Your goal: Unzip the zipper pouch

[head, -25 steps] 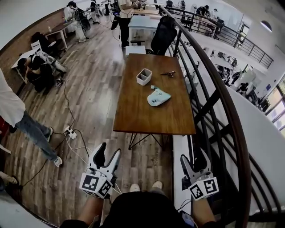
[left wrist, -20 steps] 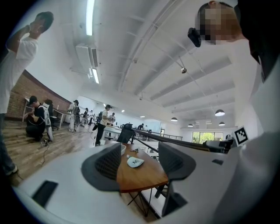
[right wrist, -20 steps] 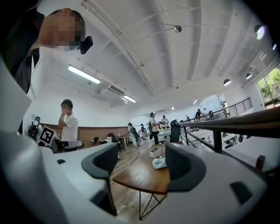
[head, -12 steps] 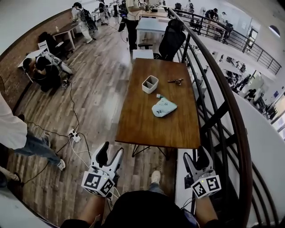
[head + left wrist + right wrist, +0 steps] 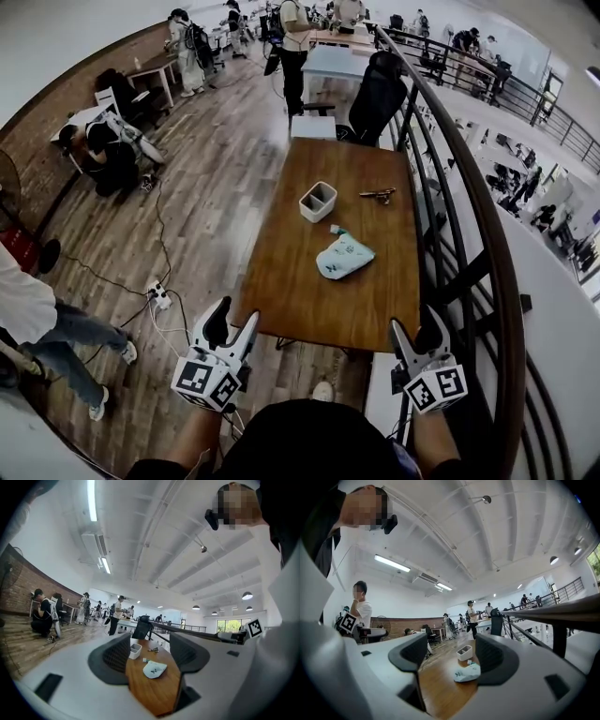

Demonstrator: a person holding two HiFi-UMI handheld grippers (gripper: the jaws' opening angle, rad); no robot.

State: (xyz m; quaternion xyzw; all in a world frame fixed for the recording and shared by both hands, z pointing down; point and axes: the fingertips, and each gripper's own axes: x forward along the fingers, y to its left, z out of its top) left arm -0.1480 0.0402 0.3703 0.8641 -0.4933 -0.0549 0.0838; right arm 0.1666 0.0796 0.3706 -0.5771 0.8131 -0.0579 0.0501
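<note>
Setting: open hall with a wood-plank floor (image 5: 206,187), a brick wall on the left, and a curved dark railing (image 5: 473,216) along the right. Several people stand or sit at desks in the background.

Surface: long wooden table (image 5: 300,291), with a black office chair (image 5: 375,89) at its far end.

Item 1: zipper pouch (image 5: 344,258), pale with a small dark motif, lying flat right of the table's centre. A small teal piece (image 5: 336,229) lies just beside its far edge.

Item 2: white divided box (image 5: 318,201), upright, beyond the pouch and apart from it.

Item 3: small dark metal tool (image 5: 379,195), near the railing side; its kind is unclear.

Item 4: left gripper (image 5: 232,323), jaws spread wide, nothing between them, held over the floor short of the table's near edge.

Item 5: right gripper (image 5: 415,328), jaws likewise wide apart and empty, near the table's near right corner. Both are well apart from the pouch.

Item 6: white power strip (image 5: 157,298) with cables on the floor, left of the table.
</note>
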